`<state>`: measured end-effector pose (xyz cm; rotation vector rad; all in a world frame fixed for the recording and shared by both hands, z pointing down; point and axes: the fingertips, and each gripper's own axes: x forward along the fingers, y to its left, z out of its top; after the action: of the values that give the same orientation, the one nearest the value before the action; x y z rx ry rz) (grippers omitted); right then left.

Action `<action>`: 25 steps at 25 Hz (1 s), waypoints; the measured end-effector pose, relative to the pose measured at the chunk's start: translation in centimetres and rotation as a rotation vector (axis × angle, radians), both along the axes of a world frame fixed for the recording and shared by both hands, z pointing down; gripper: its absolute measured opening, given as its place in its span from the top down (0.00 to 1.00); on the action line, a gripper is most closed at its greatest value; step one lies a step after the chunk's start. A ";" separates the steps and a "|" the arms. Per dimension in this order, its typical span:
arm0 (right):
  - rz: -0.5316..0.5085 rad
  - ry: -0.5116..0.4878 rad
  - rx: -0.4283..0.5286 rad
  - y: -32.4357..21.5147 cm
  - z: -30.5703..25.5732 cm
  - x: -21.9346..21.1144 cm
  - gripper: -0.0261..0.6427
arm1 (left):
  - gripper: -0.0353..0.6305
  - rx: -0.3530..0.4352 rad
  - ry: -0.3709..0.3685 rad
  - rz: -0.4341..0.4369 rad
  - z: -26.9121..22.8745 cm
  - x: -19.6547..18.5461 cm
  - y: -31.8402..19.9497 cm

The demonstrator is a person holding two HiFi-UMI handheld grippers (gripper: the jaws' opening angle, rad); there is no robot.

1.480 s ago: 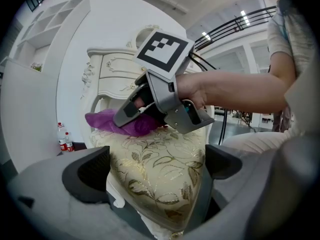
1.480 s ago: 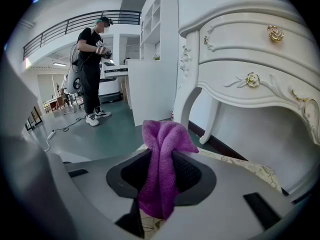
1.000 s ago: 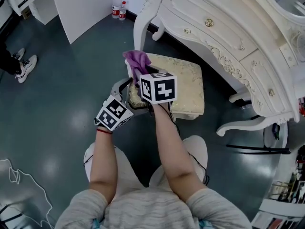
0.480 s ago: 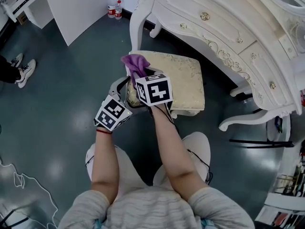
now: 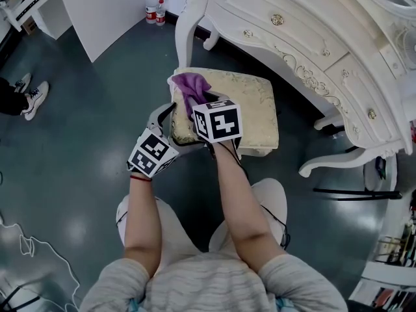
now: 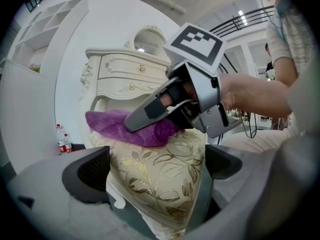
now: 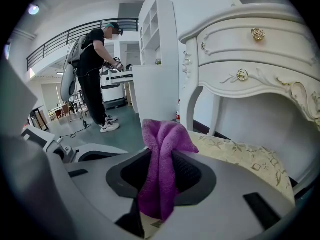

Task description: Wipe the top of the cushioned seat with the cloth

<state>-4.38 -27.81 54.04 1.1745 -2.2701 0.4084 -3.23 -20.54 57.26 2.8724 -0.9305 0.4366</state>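
Your right gripper (image 7: 161, 171) clamps the cloth (image 5: 190, 86), lying far-left on the seat (image 5: 250, 103) with its long axis pointing away from you, while your left gripper (image 6: 156, 166) straddles the near-left corner, jaws apart.

Dark grey-green floor (image 5: 78, 122) carries the cushioned seat (image 5: 250, 103), which stands just in front of the white dressing table (image 5: 312, 51). Seat top is cream with a gold leaf pattern. A purple cloth (image 5: 190, 86) sits bunched on it at the far left corner, near the table's leg. Two bottles (image 5: 155, 10) stand on the floor by the wall, beside a white panel (image 5: 104, 5).
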 end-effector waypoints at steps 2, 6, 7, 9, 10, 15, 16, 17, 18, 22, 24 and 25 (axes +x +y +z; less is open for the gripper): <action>0.010 0.008 0.002 -0.1 0.0 0.8 0.78 | 0.06 0.002 0.000 -0.002 0.0 0.0 0.0; 0.030 0.026 0.007 -0.4 0.0 2.5 0.78 | 0.06 0.001 -0.008 -0.004 0.0 0.1 -0.1; 0.035 0.028 0.007 -0.4 0.0 2.9 0.78 | 0.06 0.000 -0.010 -0.005 0.1 0.1 -0.1; 0.044 0.033 0.008 -0.4 0.0 3.7 0.78 | 0.06 0.000 -0.010 -0.008 0.1 0.1 -0.1; 0.049 0.032 0.008 -0.4 0.0 4.1 0.78 | 0.06 -0.001 -0.009 -0.010 0.1 0.1 -0.1; 0.077 0.024 0.011 -0.5 0.0 6.1 0.78 | 0.06 -0.002 -0.016 -0.013 0.1 0.2 -0.1; 0.082 0.023 0.012 -0.5 0.0 6.4 0.78 | 0.06 -0.001 -0.018 -0.014 0.1 0.2 -0.1; 0.086 0.023 0.012 -0.5 0.0 6.6 0.78 | 0.06 -0.001 -0.018 -0.015 0.1 0.2 -0.1; 0.089 0.025 0.012 -0.5 0.0 6.9 0.78 | 0.06 -0.002 -0.019 -0.017 0.1 0.1 -0.1; 0.102 0.032 0.016 -0.5 -0.1 8.0 0.78 | 0.06 -0.004 -0.026 -0.019 0.1 0.2 -0.2; 0.111 0.034 0.018 -0.5 -0.1 8.7 0.78 | 0.06 -0.004 -0.027 -0.020 0.1 0.2 -0.2; 0.115 0.034 0.018 -0.6 -0.1 9.0 0.78 | 0.06 -0.004 -0.028 -0.021 0.1 0.2 -0.2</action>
<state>4.61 -28.37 53.97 1.3155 -2.1881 0.4090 -3.05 -20.74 57.39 2.8570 -0.9622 0.4772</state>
